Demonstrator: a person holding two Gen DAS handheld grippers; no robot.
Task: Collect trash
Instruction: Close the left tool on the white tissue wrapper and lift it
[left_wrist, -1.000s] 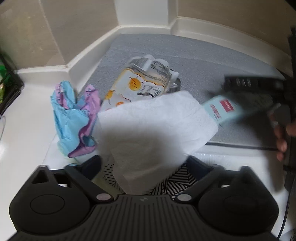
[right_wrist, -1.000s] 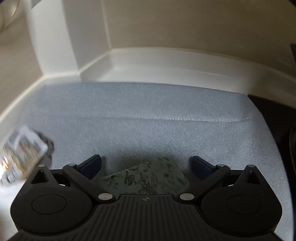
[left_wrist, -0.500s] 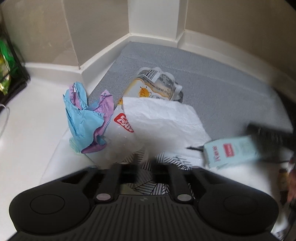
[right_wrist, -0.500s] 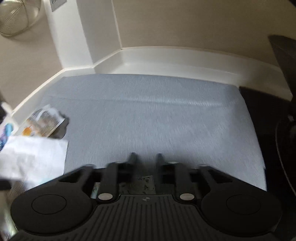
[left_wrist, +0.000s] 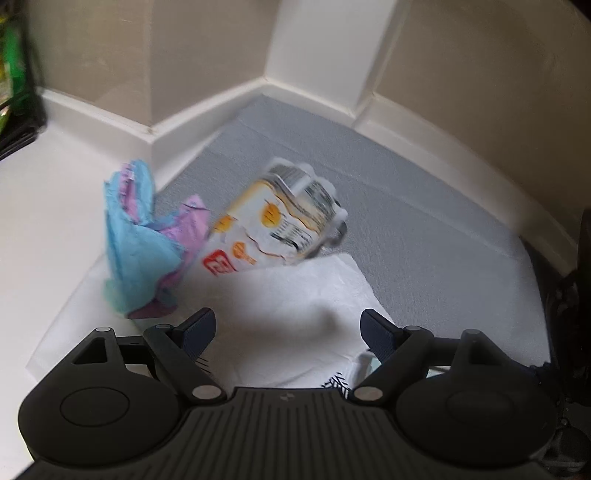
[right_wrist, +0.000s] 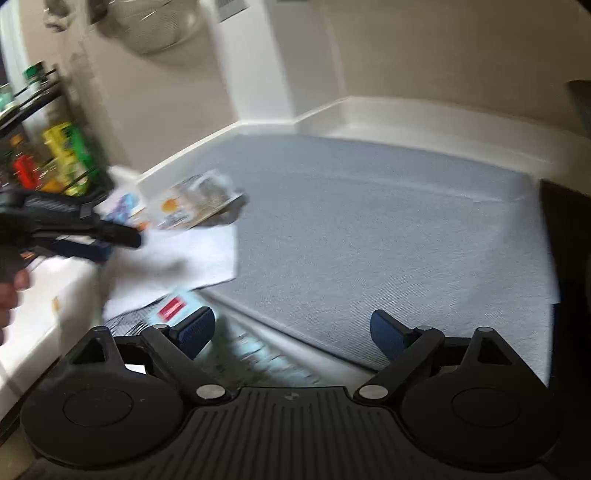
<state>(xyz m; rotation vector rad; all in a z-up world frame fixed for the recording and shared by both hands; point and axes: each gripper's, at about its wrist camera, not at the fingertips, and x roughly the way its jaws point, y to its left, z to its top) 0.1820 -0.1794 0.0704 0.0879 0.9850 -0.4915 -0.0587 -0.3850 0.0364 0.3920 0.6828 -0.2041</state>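
The trash pile lies where the white counter meets the grey mat (left_wrist: 424, 221). In it are a crumpled blue and pink paper (left_wrist: 136, 240), a yellow-and-white wrapper (left_wrist: 280, 221) and a white paper towel (left_wrist: 295, 295). My left gripper (left_wrist: 288, 330) hovers over the towel with its jaws opening, and the pads touch nothing. My right gripper (right_wrist: 291, 330) is at the pile's near edge, jaws opening too. A blurred pale-green scrap (right_wrist: 266, 354) shows below its fingers, apart from the pads. A light-blue packet with a red label (right_wrist: 177, 306) lies by its left finger.
The left gripper (right_wrist: 74, 229) and the hand (right_wrist: 11, 288) that holds it show in the right wrist view. A black rack with bottles (right_wrist: 55, 155) stands at the far left. White baseboard (left_wrist: 258, 88) bounds the mat. A dark object (right_wrist: 569, 258) is at the right edge.
Both grippers narrowed and then spread wide again. The right gripper swung left to the pile. The paper towel, first raised before the left gripper, now lies flat, and the light-blue packet rests on the pile.
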